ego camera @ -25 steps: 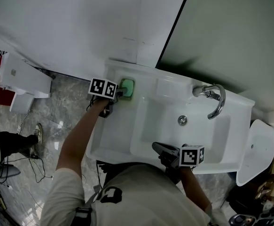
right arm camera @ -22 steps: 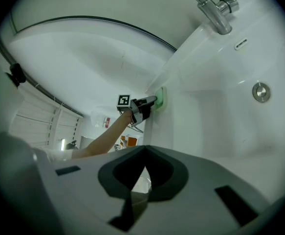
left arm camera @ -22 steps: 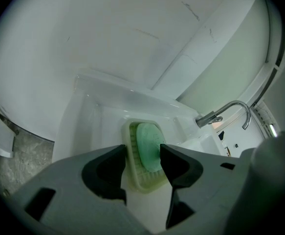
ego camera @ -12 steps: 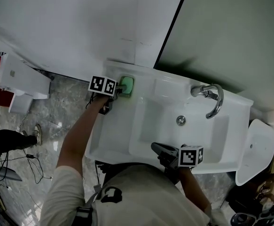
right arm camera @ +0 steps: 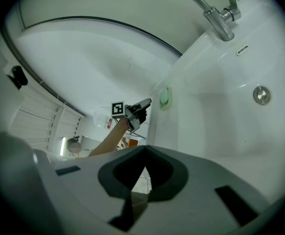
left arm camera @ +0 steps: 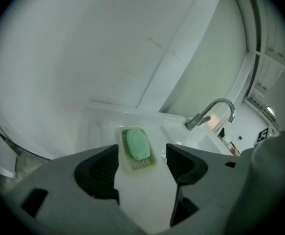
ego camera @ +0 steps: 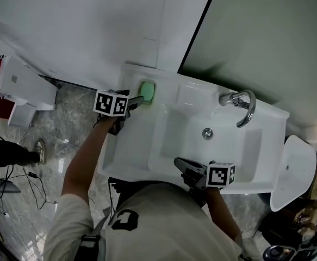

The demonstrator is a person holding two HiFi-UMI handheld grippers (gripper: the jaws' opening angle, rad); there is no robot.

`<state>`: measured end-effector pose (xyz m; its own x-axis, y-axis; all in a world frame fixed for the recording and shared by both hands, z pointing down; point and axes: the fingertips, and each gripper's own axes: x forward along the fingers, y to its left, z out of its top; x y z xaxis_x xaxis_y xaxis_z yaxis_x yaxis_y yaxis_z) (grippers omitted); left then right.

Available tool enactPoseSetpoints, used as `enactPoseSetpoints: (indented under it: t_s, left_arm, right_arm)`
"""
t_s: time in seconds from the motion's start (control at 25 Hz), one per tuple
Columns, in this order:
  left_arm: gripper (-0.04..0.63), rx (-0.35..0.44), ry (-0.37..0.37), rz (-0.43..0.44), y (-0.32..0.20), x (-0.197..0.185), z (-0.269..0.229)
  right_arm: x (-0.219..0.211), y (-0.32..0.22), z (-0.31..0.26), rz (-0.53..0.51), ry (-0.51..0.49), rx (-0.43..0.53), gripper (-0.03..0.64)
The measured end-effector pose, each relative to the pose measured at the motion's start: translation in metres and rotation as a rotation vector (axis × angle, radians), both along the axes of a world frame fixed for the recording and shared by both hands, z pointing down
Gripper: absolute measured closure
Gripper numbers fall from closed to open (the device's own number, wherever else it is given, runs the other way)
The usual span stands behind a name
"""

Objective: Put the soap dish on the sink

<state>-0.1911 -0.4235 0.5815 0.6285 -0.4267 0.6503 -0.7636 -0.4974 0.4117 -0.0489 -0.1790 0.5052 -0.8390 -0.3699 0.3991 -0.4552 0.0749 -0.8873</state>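
The soap dish (ego camera: 147,91), pale with a green bar of soap in it, rests on the back left corner of the white sink (ego camera: 142,156). My left gripper (ego camera: 134,100) hovers just left of it, a little above. In the left gripper view the dish (left arm camera: 137,149) lies free on the rim beyond the jaws. The left gripper (left arm camera: 142,163) has just been opening and is open, with nothing pressed between the pads. My right gripper (ego camera: 181,166) is shut and empty at the sink's front edge. In its own view, the right gripper (right arm camera: 145,148) shows tips that meet, with the dish (right arm camera: 165,97) far off.
A chrome faucet (ego camera: 240,105) stands at the back right of the basin, with the drain (ego camera: 207,133) in the middle. The wall rises directly behind the dish. A white box (ego camera: 22,86) sits on the floor at left, a white fixture (ego camera: 291,173) at right.
The left gripper's jaws have spread and let go of the soap dish. It has lifted and drawn back to the left. The dish stays on the sink corner. The right gripper has kept still.
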Motion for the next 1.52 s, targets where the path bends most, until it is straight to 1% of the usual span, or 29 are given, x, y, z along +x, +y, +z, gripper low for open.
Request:
enactPoseSetpoints:
  t_s: [0.12, 0.2, 0.28, 0.44, 0.48, 0.52, 0.56, 0.6, 0.64, 0.72, 0.88, 1.04, 1.28, 1.4, 1.52]
  left_arm:
    - [0.284, 0.047, 0.016, 0.040, 0.026, -0.004, -0.020]
    - [0.285, 0.071, 0.014, 0.053, 0.042, -0.009, -0.029]
    - [0.298, 0.098, -0.011, 0.065, 0.054, -0.015, -0.033]
    - [0.349, 0.146, -0.064, 0.089, 0.076, -0.028, -0.036]
    - [0.369, 0.154, -0.065, 0.086, 0.083, -0.031, -0.038]
    - [0.405, 0.166, -0.058, 0.081, 0.087, -0.034, -0.040]
    - [0.461, 0.181, -0.047, 0.075, 0.091, -0.036, -0.043]
    - [0.535, 0.195, -0.034, 0.069, 0.094, -0.037, -0.046]
    - [0.572, 0.205, -0.023, 0.064, 0.097, -0.039, -0.049]
    - [0.574, 0.209, -0.011, 0.062, 0.102, -0.039, -0.052]
    - [0.574, 0.222, -0.010, 0.073, 0.113, -0.034, -0.055]
    - [0.574, 0.210, 0.026, 0.052, 0.126, -0.035, -0.057]
    - [0.574, 0.204, 0.092, 0.017, 0.144, -0.042, -0.067]
    - [0.575, 0.209, 0.090, 0.004, 0.151, -0.049, -0.068]
    - [0.575, 0.214, 0.094, -0.014, 0.159, -0.055, -0.069]
  right_arm:
    - [-0.002, 0.005, -0.005, 0.001, -0.006, 0.005, 0.607]
    - [-0.004, 0.007, -0.008, 0.001, -0.011, 0.013, 0.607]
    - [-0.005, 0.006, -0.013, -0.006, -0.012, 0.038, 0.607]
    - [-0.015, 0.010, -0.023, -0.021, -0.022, 0.081, 0.607]
    - [-0.018, 0.012, -0.025, -0.030, -0.026, 0.090, 0.607]
    - [-0.019, 0.013, -0.027, -0.036, -0.027, 0.096, 0.607]
    - [-0.021, 0.014, -0.028, -0.039, -0.027, 0.100, 0.607]
    - [-0.023, 0.014, -0.030, -0.041, -0.029, 0.103, 0.607]
    - [-0.025, 0.015, -0.031, -0.043, -0.032, 0.106, 0.607]
    - [-0.029, 0.016, -0.033, -0.050, -0.032, 0.114, 0.607]
    - [-0.027, 0.020, -0.030, -0.067, 0.011, 0.127, 0.607]
    - [-0.036, 0.025, -0.032, -0.082, 0.004, 0.134, 0.607]
    - [-0.046, 0.035, -0.032, -0.062, -0.003, 0.134, 0.607]
    - [-0.053, 0.039, -0.033, -0.041, -0.034, 0.140, 0.607]
    - [-0.051, 0.048, -0.025, -0.032, -0.004, 0.120, 0.607]
